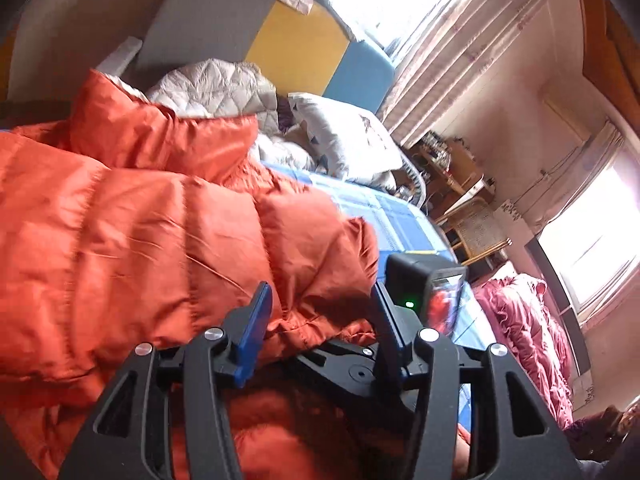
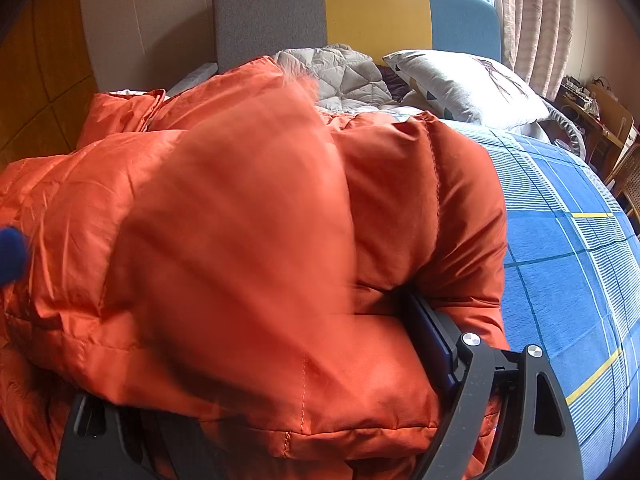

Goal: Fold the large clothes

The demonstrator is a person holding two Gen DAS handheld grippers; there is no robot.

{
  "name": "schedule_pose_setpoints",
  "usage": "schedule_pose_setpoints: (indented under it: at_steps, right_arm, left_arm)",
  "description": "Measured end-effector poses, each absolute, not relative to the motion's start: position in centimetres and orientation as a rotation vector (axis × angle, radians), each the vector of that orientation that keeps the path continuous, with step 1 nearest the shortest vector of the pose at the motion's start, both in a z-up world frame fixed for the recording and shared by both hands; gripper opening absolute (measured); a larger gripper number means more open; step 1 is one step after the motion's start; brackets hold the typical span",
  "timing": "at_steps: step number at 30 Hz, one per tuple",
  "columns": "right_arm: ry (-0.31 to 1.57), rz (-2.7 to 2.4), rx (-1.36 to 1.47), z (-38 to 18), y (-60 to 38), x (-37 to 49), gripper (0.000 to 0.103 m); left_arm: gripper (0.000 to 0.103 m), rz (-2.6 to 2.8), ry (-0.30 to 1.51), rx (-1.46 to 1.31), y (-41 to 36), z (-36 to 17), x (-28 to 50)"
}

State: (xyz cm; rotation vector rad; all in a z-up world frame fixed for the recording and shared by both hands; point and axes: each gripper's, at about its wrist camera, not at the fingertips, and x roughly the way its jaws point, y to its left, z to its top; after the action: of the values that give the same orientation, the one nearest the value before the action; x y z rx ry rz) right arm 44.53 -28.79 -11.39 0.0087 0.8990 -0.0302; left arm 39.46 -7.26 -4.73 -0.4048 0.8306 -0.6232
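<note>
1. One bed with a blue checked sheet filled the room, its grey, yellow and blue headboard against the wall.
2. The orange puffer jacket lay bunched across the near side of the bed, a padded flap of it blurred and draped over the right gripper.
3. A white pillow and a grey quilt sat near the headboard, beyond the jacket.
4. The left gripper pointed at the jacket's edge with its blue fingers apart; cloth lay between them, but the pads did not press on it, so it looked released.
5. The right gripper was largely buried under the flap. Only one blue finger showed, against the fabric. The jaws stood wide, yet whether they clenched the thick padding could not be told.
6. Judging by this, a fold had been laid over and let go by the left side. The next move likely called for freeing the right gripper from under the flap, then a fresh hold on a far edge to fold again.
</note>
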Motion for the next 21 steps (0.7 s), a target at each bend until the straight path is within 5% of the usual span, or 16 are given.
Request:
schedule_pose_setpoints:
  at_steps: [12, 21]
  right_arm:
    - [0.912, -0.052, -0.024, -10.8, -28.4, 44.6, 0.082]
    - [0.916, -0.045, 0.020, -7.8, -29.7, 41.3, 0.082]
  left_arm:
    - [0.044, -0.174, 0.751, -0.537, 10.1, -7.1, 34.8]
    - [0.041, -0.113, 0.791, -0.441, 11.1, -8.6, 37.5]
